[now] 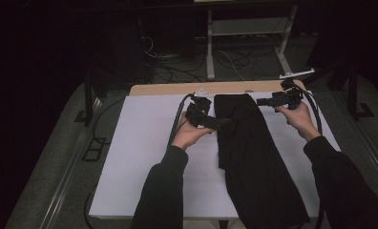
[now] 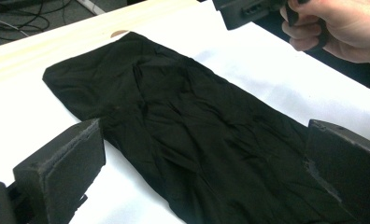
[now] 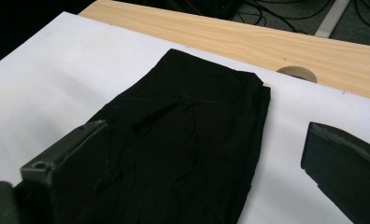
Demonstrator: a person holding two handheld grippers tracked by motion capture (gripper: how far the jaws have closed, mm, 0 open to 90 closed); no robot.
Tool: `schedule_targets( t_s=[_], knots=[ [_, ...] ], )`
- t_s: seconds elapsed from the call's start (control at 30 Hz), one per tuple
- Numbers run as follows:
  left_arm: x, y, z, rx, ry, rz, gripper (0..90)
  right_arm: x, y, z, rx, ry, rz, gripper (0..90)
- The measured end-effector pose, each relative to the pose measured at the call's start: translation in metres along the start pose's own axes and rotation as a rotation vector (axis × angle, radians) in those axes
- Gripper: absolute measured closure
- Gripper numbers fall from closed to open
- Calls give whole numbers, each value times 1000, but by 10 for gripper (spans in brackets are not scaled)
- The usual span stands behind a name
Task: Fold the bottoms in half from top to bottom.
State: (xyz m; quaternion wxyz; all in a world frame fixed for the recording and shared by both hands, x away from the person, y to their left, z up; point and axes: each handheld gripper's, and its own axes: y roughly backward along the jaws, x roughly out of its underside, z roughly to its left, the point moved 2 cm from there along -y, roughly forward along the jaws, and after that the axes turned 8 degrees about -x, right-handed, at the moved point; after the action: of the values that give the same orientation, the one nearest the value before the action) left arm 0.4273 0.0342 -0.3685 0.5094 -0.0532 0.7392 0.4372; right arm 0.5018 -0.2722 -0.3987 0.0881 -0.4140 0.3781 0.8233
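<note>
A long black garment point(image 1: 254, 157), folded lengthwise, lies flat on the white sheet point(image 1: 139, 157) from the far middle to the near right edge. My left gripper point(image 1: 224, 122) hovers at the garment's left edge near its far end, pointing right. In the left gripper view the garment point(image 2: 174, 107) lies between the wide-apart jaws of the open left gripper point(image 2: 204, 140). My right gripper point(image 1: 259, 101) is held just right of the garment's far end, pointing left. In the right gripper view its jaws stand open point(image 3: 206, 133) above the garment's far end point(image 3: 188, 107). Neither gripper holds anything.
The sheet covers a wooden table point(image 1: 177, 89) whose far strip is bare, with a round hole point(image 3: 296, 73) in it. Cables point(image 1: 173, 62) and a metal frame point(image 1: 210, 47) stand on the floor beyond. The right hand and right gripper point(image 2: 248, 9) appear in the left gripper view.
</note>
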Motion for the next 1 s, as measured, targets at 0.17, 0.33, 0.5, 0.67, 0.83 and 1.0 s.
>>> schedule_targets(
  t_s=[0.17, 0.33, 0.5, 0.67, 0.83, 1.0],
  knots=[
    [-6, -6, 7, -3, 7, 18, 0, -3, 1, -2, 1, -3, -1, 11],
    [-11, -12, 15, -5, 8, 37, 0, -9, 4, -5, 9, -6, 1, 11],
    [-10, -22, 24, -10, 43, 20, 0, -14, 7, -7, 11, -14, -5, 11],
    [-5, -35, 33, -23, 97, 19, 0, -13, 7, -11, 2, -37, -12, 11],
    [0, -48, 42, -27, 188, 9, 0, -11, 3, -16, -2, -58, -7, 11],
    [8, -63, 53, -48, 256, 10, 0, -8, -4, -20, -2, -69, 21, 13]
  ],
)
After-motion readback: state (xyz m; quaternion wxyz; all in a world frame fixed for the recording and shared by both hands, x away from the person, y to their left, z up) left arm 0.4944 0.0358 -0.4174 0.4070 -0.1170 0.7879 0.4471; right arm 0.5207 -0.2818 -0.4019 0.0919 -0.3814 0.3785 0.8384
